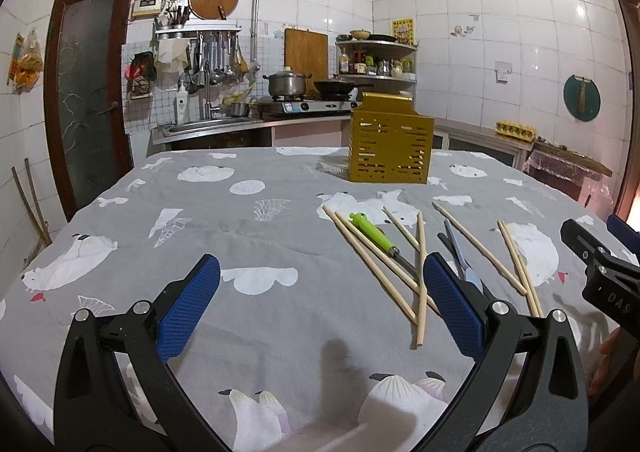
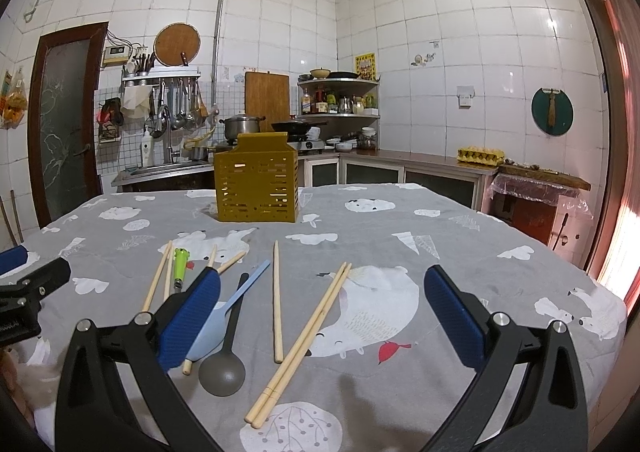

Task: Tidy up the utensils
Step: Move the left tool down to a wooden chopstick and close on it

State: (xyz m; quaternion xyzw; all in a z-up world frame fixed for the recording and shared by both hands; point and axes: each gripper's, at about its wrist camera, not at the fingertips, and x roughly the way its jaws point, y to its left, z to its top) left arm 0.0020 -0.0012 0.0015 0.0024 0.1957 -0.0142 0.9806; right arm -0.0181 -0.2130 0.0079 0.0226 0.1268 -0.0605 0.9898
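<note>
A gold slotted utensil holder [image 1: 390,140] [image 2: 256,182] stands upright at the table's far side. Several wooden chopsticks [image 1: 376,264] [image 2: 304,340] lie scattered on the grey bear-print cloth [image 1: 260,236]. Among them lie a green-handled tool [image 1: 370,232] [image 2: 180,264], a light blue spoon [image 2: 224,320] and a dark grey spoon [image 2: 224,368]. My left gripper [image 1: 320,280] is open and empty, just left of the chopsticks. My right gripper [image 2: 322,292] is open and empty above a chopstick pair; its left finger [image 2: 192,316] hides part of the blue spoon.
The right gripper's body [image 1: 600,272] shows at the right edge of the left wrist view, and the left gripper's body [image 2: 28,292] at the left edge of the right wrist view. Behind the table are a sink [image 1: 208,124], stove with pot [image 1: 288,84] and counter [image 2: 420,164].
</note>
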